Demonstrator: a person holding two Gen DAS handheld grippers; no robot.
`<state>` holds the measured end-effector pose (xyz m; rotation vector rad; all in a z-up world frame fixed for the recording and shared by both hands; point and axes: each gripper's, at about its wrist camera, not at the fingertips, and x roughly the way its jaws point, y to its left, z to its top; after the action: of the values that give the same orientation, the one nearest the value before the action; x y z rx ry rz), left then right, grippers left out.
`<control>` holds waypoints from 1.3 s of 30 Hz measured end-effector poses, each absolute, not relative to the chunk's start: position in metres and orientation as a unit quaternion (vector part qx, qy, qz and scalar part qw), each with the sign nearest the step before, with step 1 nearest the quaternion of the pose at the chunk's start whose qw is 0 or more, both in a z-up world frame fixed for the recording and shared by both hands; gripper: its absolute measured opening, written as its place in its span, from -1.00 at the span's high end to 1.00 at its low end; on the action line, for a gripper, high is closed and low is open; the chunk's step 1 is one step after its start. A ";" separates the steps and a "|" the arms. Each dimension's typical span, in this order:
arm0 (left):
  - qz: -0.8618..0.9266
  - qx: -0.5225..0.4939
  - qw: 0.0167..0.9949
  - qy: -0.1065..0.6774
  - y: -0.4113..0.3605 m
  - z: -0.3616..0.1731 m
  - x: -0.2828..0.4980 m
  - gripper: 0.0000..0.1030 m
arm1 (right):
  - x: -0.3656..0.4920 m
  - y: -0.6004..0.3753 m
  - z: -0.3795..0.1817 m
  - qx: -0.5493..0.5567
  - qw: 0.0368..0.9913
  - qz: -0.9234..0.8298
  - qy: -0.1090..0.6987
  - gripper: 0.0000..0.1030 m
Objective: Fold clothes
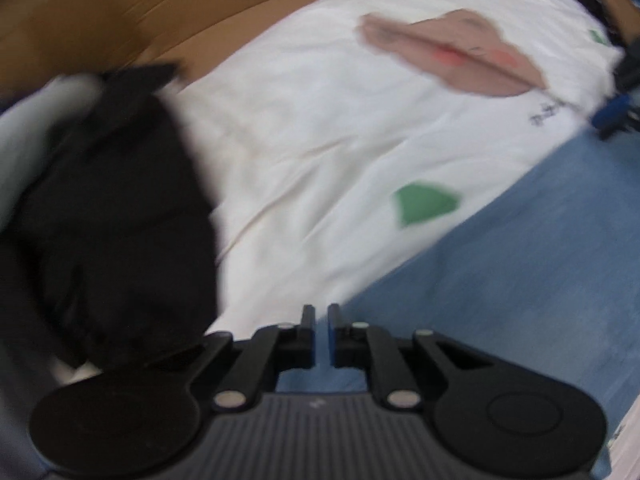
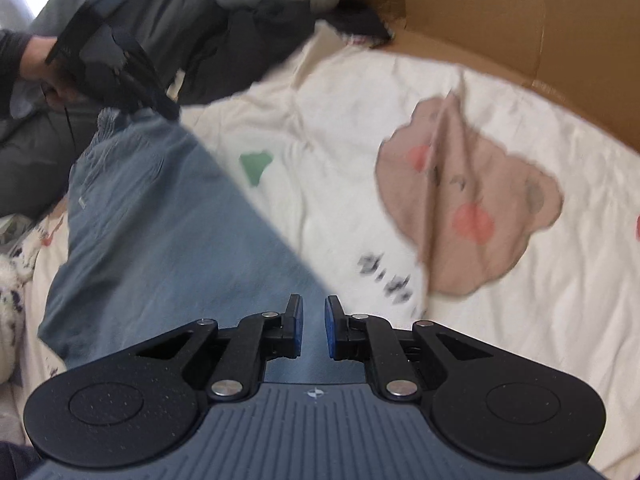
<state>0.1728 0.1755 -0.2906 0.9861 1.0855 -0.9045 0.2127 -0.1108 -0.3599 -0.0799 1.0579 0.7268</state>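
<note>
A blue garment (image 2: pixel 160 240) lies folded flat on the white bear-print sheet (image 2: pixel 340 200), one straight edge running diagonally. My right gripper (image 2: pixel 314 312) hovers over its near corner, jaws a narrow gap apart with nothing between the blue pads. In the left wrist view the same garment (image 1: pixel 520 260) fills the lower right. My left gripper (image 1: pixel 322 314) hangs above its edge, jaws barely parted and empty. A hand holds the left gripper (image 2: pixel 166 108) over the garment's far end. The right gripper (image 1: pixel 614 112) shows at the right edge.
A heap of black clothes (image 1: pixel 112 208) lies left of the sheet (image 1: pixel 320 140). Grey garments (image 2: pixel 200 12) are piled at the back. A brown cardboard wall (image 2: pixel 520 32) borders the sheet's far side. A spotted cloth (image 2: pixel 12 280) lies at the left edge.
</note>
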 end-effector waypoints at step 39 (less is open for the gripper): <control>-0.217 0.299 0.735 0.569 0.302 -0.299 0.241 0.95 | 0.207 -0.145 -0.401 0.054 0.800 0.224 0.554 0.93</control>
<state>0.2413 0.3018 -0.2995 0.6568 1.2504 -0.4777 0.2065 -0.1453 -0.4014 0.1149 1.1890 0.4815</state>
